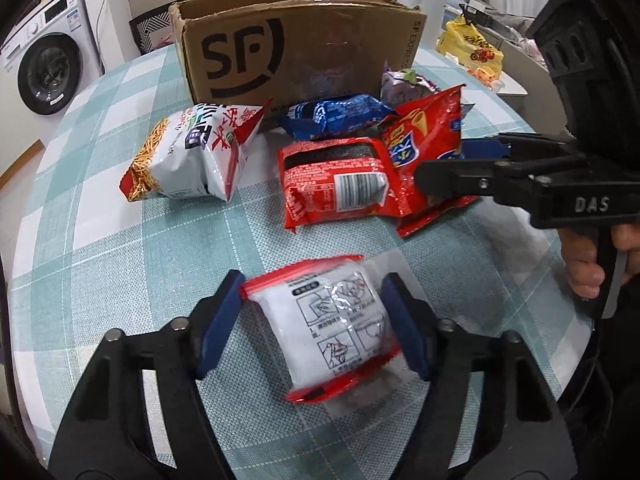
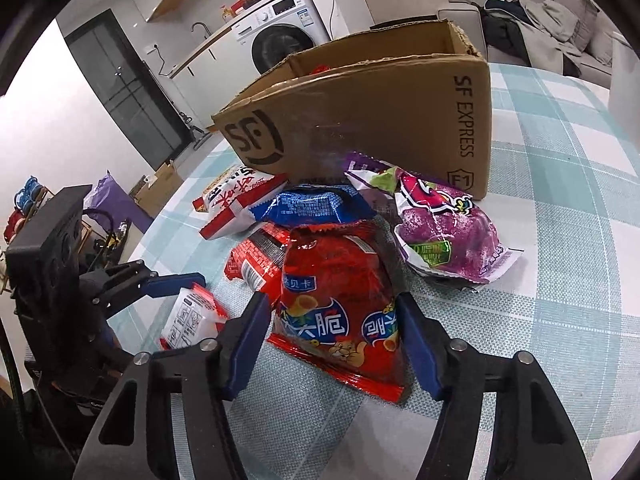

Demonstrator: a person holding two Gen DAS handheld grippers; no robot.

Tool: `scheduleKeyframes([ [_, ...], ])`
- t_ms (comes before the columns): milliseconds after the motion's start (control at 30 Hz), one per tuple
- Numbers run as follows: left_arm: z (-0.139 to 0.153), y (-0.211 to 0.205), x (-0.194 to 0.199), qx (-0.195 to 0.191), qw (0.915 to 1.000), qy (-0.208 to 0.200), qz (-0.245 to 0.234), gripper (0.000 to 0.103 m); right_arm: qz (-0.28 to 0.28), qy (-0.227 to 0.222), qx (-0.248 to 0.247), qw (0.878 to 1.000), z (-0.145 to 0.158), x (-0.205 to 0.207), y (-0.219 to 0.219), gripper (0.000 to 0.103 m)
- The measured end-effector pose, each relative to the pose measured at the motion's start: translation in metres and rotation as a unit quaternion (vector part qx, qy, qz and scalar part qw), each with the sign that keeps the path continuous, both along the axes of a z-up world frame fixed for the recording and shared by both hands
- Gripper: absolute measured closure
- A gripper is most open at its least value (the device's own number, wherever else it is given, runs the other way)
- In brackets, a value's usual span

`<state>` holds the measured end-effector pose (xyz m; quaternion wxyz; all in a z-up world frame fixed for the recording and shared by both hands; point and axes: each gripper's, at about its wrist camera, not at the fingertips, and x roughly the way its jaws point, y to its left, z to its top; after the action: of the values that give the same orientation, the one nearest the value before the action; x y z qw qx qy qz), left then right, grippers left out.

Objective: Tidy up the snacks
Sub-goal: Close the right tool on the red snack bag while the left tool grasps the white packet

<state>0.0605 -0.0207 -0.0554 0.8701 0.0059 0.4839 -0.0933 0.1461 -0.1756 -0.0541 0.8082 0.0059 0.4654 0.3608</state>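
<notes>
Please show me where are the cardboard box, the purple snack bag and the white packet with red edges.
cardboard box [image 2: 360,120]: right wrist view, front wall.
purple snack bag [image 2: 444,236]: right wrist view, bag's middle.
white packet with red edges [image 1: 332,320]: left wrist view, printed face.

A washing machine [image 2: 280,36] stands under a counter; a grey sofa [image 2: 560,20] holds heaped clothes beyond the table's far edge.

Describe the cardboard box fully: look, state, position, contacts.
The box is brown corrugated cardboard, printed with a black SF logo and "SF EXPRESS" on its side. It stands upright on the checked tablecloth, top open, rim torn, something red inside. Snack packets lie against its front; whether they touch it is unclear. Neither gripper touches it.
</notes>
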Motion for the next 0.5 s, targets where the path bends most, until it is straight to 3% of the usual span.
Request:
scheduleKeyframes([
  [267, 0.005, 0.0, -0.003, -0.012, 0.9998, -0.013, -0.007, 0.05, -0.001, 0.0, 0.0, 1.0, 0.0, 0.0, 0.0, 0.039],
  [500, 0.012, 0.004, -0.005, -0.023, 0.9993, -0.03, 0.001, 0.052, -0.007, -0.002, 0.002, 1.0, 0.001, 0.002, -0.004, 0.039],
])
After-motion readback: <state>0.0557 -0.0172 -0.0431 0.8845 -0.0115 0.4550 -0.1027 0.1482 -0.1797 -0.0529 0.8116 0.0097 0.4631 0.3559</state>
